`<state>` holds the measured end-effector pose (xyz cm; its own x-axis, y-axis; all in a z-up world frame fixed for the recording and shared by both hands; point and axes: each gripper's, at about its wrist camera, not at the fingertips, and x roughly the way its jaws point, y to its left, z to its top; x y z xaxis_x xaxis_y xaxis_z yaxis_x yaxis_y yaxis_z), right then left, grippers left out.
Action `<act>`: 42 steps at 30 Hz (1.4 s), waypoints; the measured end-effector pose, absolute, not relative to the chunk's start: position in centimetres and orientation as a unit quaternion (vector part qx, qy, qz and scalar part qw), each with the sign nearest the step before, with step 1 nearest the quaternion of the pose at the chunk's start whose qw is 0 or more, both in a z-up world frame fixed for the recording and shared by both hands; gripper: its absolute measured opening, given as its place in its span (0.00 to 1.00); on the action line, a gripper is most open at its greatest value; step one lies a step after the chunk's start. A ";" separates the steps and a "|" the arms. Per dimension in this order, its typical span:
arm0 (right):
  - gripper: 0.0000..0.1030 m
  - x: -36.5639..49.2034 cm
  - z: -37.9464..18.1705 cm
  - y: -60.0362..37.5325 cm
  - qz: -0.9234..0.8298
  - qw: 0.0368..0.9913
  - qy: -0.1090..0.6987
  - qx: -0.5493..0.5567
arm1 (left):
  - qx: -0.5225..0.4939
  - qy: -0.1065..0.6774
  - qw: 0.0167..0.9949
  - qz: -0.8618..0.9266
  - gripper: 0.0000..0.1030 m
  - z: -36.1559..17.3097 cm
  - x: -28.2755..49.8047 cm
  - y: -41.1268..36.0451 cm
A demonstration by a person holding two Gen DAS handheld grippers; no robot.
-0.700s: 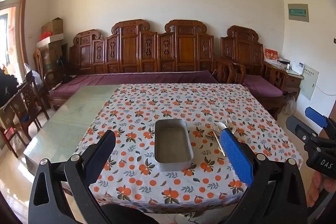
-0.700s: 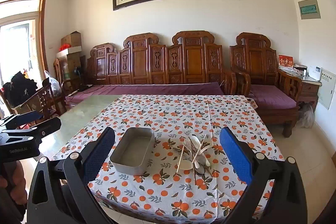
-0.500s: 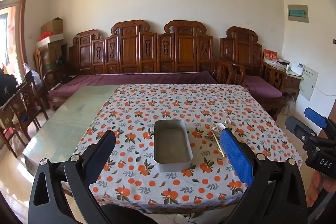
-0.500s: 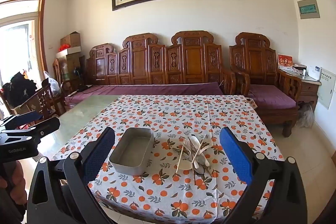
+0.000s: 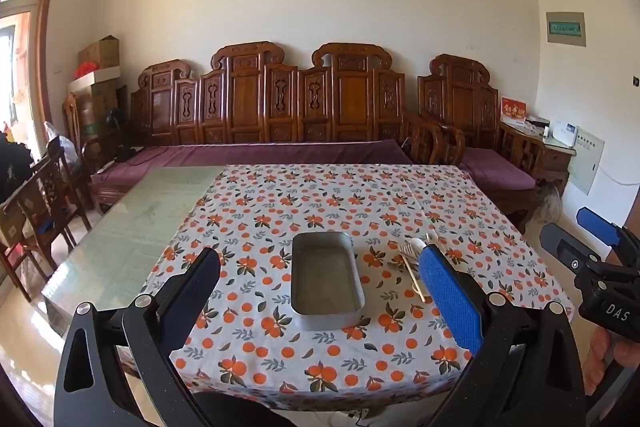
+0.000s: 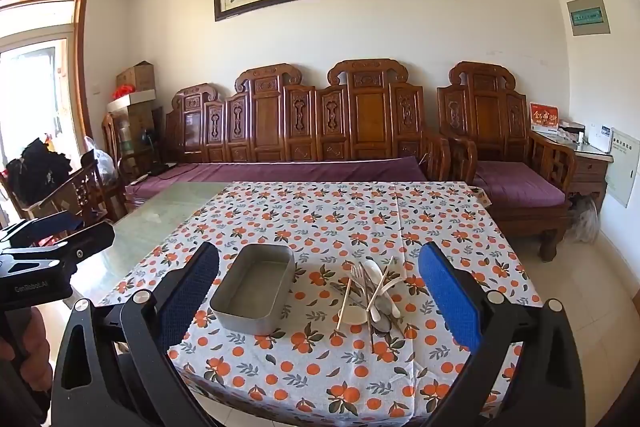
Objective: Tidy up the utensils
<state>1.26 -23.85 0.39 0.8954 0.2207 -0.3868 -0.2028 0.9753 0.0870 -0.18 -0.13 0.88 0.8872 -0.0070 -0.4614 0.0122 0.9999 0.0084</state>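
Observation:
A grey metal tray lies empty on the orange-patterned tablecloth. To its right is a heap of utensils: a fork, white spoons, chopsticks and darker pieces, crossed over one another. My left gripper hovers open in front of the table's near edge, framing the tray, and its right pad hides part of the heap. My right gripper hangs open with nothing between its fingers, above the near edge, tray and heap between its pads. Each gripper shows at the edge of the other's view.
The tablecloth covers the right part of a glass-topped table. A carved wooden sofa with purple cushions stands behind it. Wooden chairs crowd the left side. A side cabinet stands at the right wall.
Both grippers have drifted slightly; the tray and utensils sit a little lower and nearer in the views. Nothing was touched or taken.

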 end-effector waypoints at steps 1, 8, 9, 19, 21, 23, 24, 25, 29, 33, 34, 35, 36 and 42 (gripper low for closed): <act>0.97 1.3 0.5 -23.8 0.109 0.973 0.201 0.022 | 0.005 0.238 0.971 -0.005 0.94 0.9 -0.2 -0.1; 0.98 1.1 0.8 -23.3 0.109 0.973 0.200 0.022 | 0.005 0.236 0.972 -0.005 0.94 0.9 -0.2 -0.2; 0.98 1.0 0.8 -23.2 0.109 0.974 0.199 0.022 | 0.005 0.237 0.972 -0.006 0.94 0.9 -0.3 -0.2; 0.97 0.9 0.7 -23.2 0.109 0.974 0.198 0.023 | 0.005 0.235 0.972 -0.006 0.94 1.1 -0.3 -0.5; 0.97 0.9 0.7 -23.1 0.109 0.974 0.198 0.023 | 0.005 0.235 0.972 -0.006 0.94 1.4 -0.4 -0.6; 0.97 0.9 0.7 -23.2 0.110 0.974 0.198 0.023 | 0.004 0.234 0.972 -0.006 0.94 1.2 -0.4 -0.5; 0.97 0.9 0.7 -23.1 0.110 0.974 0.198 0.023 | 0.005 0.234 0.972 -0.006 0.94 1.2 -0.4 -0.5; 0.97 0.9 0.7 -23.2 0.110 0.974 0.198 0.023 | 0.005 0.234 0.972 -0.006 0.94 1.3 -0.4 -0.6; 0.97 0.8 0.7 -23.2 0.110 0.974 0.198 0.023 | 0.005 0.233 0.972 -0.007 0.94 1.5 -0.5 -0.8; 0.97 0.8 0.7 -23.2 0.110 0.974 0.198 0.024 | 0.005 0.233 0.972 -0.007 0.94 1.8 -0.6 -1.0; 0.97 0.8 0.6 -23.2 0.110 0.974 0.198 0.024 | 0.006 0.232 0.973 -0.006 0.94 1.8 -0.6 -1.1; 0.97 0.8 0.6 -23.3 0.110 0.974 0.198 0.024 | 0.006 0.232 0.973 -0.006 0.94 1.9 -0.6 -1.2; 0.97 0.8 0.6 -23.3 0.110 0.974 0.198 0.024 | 0.005 0.233 0.973 -0.007 0.94 1.8 -0.6 -1.0; 0.97 0.9 0.6 -23.2 0.110 0.974 0.198 0.024 | 0.005 0.232 0.973 -0.007 0.94 1.9 -0.7 -1.2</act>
